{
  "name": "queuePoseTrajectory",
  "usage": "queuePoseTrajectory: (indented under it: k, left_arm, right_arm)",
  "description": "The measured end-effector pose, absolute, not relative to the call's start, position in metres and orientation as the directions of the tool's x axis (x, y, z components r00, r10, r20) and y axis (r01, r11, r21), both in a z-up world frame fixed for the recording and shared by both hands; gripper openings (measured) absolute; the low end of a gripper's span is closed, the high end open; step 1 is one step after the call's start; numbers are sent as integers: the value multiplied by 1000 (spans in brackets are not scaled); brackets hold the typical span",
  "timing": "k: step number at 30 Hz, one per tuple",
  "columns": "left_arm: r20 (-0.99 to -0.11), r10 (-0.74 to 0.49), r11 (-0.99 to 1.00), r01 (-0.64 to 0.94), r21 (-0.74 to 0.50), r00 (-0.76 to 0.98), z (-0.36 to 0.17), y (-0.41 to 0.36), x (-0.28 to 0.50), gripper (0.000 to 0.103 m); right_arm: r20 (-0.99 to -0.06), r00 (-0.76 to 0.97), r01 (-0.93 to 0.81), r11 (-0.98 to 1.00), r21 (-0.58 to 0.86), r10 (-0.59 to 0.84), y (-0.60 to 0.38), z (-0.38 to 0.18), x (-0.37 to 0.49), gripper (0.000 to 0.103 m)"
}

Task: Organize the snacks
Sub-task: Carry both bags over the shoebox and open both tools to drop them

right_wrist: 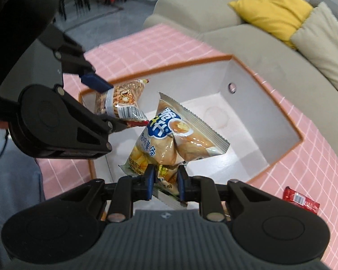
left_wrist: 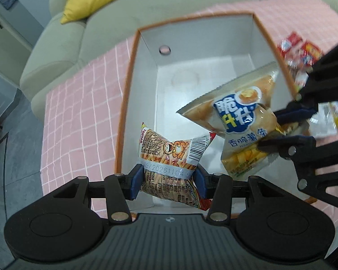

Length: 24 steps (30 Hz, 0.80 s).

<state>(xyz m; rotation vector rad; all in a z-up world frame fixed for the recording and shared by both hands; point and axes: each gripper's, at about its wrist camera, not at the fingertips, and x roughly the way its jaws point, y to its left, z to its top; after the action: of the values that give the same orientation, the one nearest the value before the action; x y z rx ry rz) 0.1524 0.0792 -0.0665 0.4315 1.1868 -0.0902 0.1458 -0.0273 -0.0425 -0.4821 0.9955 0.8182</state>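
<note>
Above the open white box (left_wrist: 205,51), both snack packets are held clear of its floor, and the coming move is judged to turn on that one relation: each packet hangs over the cavity, so only a lowering and a release are needed. The left gripper (left_wrist: 169,180) has its jaws clamped on the waist of the small stick-snack packet (left_wrist: 169,155), which is pinched into a bow shape with its long axis running away from the jaws toward 12 o'clock. This packet sits over the near left corner of the box, close to the inner wall.

The right gripper (right_wrist: 165,181) has its jaws clamped on the lower end of the potato-stick bag (right_wrist: 169,139); the bag's long axis leans from the jaws up toward 12 o'clock, its serrated top edge uppermost. In the left wrist view this bag (left_wrist: 241,121) is seen at 3 o'clock of the small packet, tilted, over the right half of the box. The two packets appear apart, though in the right wrist view their corners overlap and contact cannot be ruled out.

Both packets are glossy, crinkled foil film, puffed with air and easily deformed. The box is stiff card, white inside, with an orange rim and a round finger hole (left_wrist: 165,50) in its far wall. It rests on a desk covered by a pink checked cloth (left_wrist: 78,103). More wrapped snacks (left_wrist: 302,51) lie blurred on the cloth at 2 o'clock, outside the box.
</note>
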Motion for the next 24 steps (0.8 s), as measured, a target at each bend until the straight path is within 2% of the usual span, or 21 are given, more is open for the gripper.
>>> queuePoseTrajectory:
  k: [15, 24]
  left_arm:
    - [-951, 154, 914, 326, 240, 270, -84, 88, 167, 54]
    - [-938, 216, 917, 273, 290, 271, -83, 98, 167, 51]
  right_arm:
    - [-934, 163, -840, 542, 38, 318, 4, -89, 176, 17]
    - [-931, 151, -852, 521, 47, 332, 22, -93, 183, 17]
